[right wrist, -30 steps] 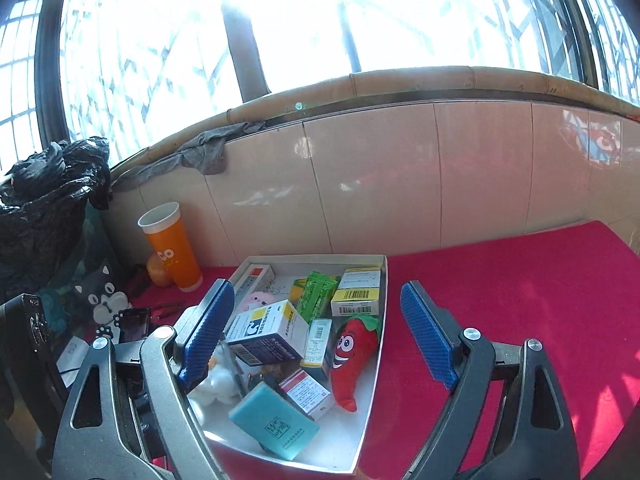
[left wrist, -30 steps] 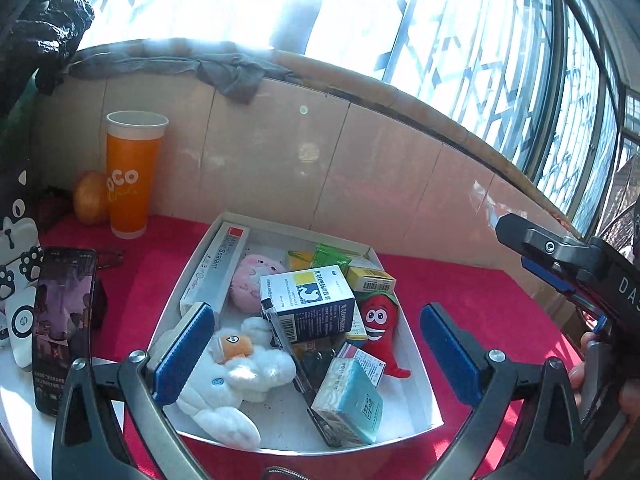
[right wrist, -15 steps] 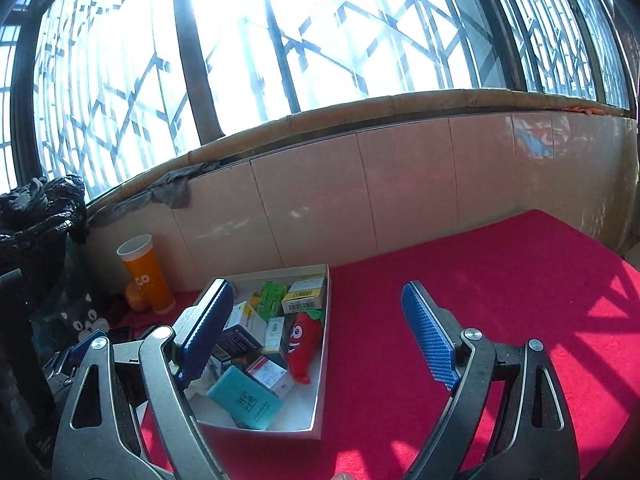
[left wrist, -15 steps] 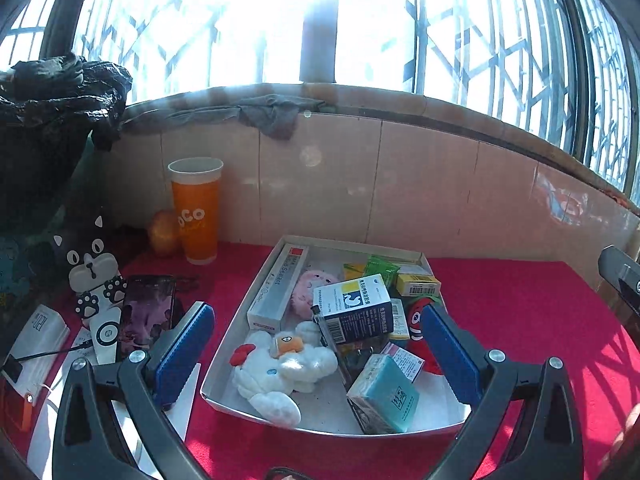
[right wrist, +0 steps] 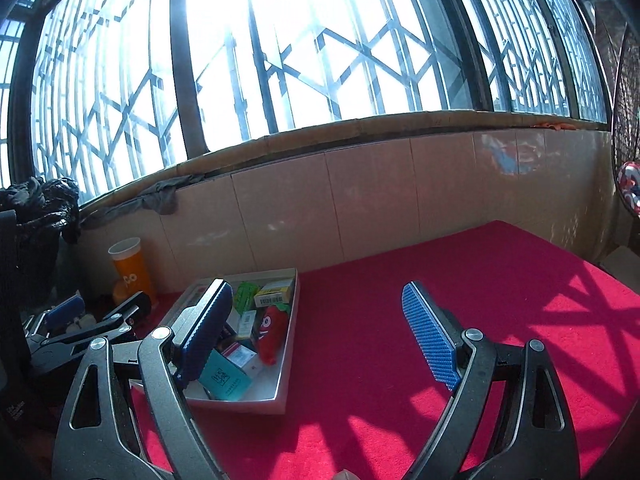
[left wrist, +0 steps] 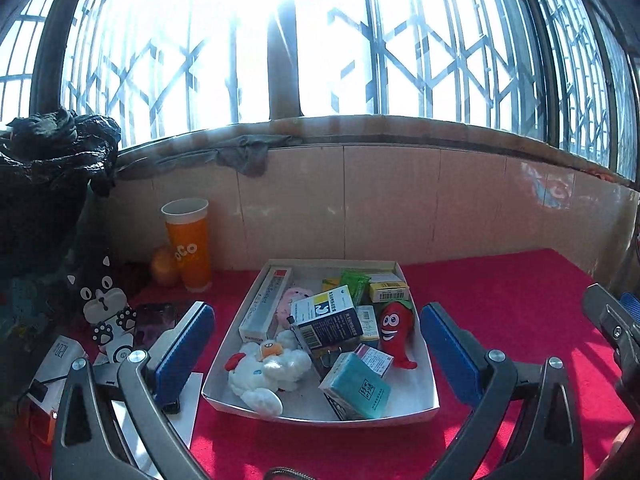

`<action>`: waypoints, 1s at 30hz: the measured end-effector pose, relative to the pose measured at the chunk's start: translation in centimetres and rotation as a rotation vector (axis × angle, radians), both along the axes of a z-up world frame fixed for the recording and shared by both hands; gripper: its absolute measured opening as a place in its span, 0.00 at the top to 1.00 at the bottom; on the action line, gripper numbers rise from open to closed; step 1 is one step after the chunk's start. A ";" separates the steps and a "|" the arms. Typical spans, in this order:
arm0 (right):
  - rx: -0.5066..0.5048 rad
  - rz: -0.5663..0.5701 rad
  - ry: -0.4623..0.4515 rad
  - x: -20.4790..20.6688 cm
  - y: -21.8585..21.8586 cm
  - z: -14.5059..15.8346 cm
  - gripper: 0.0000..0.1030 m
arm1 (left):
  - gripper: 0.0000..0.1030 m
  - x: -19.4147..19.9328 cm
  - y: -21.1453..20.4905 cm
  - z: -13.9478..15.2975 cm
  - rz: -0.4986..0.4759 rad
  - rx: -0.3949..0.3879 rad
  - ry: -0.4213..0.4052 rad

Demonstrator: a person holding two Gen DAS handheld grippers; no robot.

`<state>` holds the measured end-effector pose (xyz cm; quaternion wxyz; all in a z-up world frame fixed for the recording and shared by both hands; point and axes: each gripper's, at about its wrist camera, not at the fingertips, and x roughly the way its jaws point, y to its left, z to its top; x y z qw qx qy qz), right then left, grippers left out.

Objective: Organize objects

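Note:
A white cardboard tray (left wrist: 416, 410) sits on a red cloth and holds several things: a white plush chick (left wrist: 266, 372), a red chili toy (left wrist: 394, 330), a teal box (left wrist: 356, 386), a blue-and-white medicine box (left wrist: 326, 316), a long white box (left wrist: 266, 304) and small yellow and green boxes. My left gripper (left wrist: 316, 356) is open and empty, held back in front of the tray. My right gripper (right wrist: 320, 332) is open and empty, to the right of the tray (right wrist: 290, 344), over bare red cloth.
An orange paper cup (left wrist: 190, 244) and an orange fruit (left wrist: 164, 268) stand by the tiled wall at back left. A cat figurine (left wrist: 106, 304), a phone (left wrist: 154, 320) and white devices lie left of the tray. Red cloth (right wrist: 460, 292) spreads to the right.
Both grippers have pulled back and up from the tray, which looks smaller now. The right gripper has also swung to the right, over bare cloth. Both stay open and empty.

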<state>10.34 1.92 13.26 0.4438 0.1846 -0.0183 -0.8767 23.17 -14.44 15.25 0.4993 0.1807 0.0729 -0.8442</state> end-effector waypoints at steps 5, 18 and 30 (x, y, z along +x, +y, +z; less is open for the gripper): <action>0.001 -0.004 -0.003 0.1 1.1 -0.4 0.15 | 0.00 0.0 1.7 0.1 0.032 -0.067 -0.044; -0.008 -0.014 0.024 1.3 2.9 -1.0 0.15 | 0.00 0.5 2.6 0.3 0.000 0.002 -0.006; 0.030 0.003 0.082 3.1 4.0 -0.8 0.15 | 0.00 2.0 4.0 -0.5 0.016 0.063 -0.025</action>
